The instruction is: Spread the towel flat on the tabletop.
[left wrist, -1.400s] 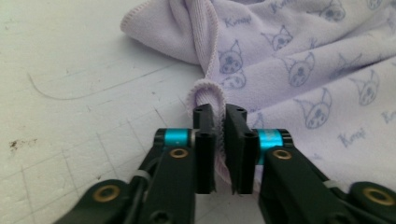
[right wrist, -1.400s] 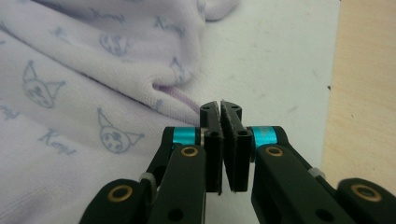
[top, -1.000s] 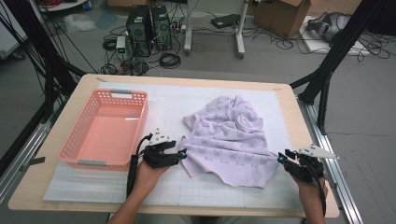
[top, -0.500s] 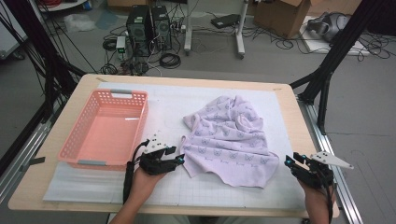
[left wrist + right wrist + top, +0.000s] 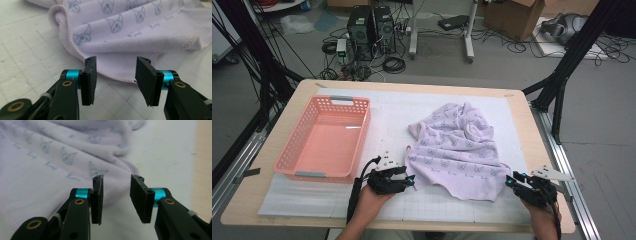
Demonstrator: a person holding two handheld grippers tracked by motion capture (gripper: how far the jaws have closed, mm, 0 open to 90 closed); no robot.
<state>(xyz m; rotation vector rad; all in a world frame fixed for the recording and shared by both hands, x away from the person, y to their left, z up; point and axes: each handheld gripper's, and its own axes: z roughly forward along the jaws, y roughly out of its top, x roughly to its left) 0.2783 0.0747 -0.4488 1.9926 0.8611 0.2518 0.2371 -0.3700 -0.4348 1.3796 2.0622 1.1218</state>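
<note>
A lilac towel printed with small cat faces is lying rumpled on the white mat of the bench, to the right of a pink basket that is standing with nothing in it. The left tongs are being held at the towel's near left edge, and the right tongs at its near right corner.

In the left gripper view the left tongs are standing well open, with the hemmed edge of the towel lying just beyond the tips and nothing gripped between them. In the right gripper view the right tongs are likewise parted, a little less widely, with a fold of the towel in front of them and nothing being held.

The work is judged to be at its very start: no hold is being taken yet, the cloth is still bunched at its far side, and the gripping, spreading or folding is all left to be done.

The far folds are being hidden under the bunched cloth, so the far corners cannot be made out. Whether the tips are touching the cloth cannot be told.
</note>
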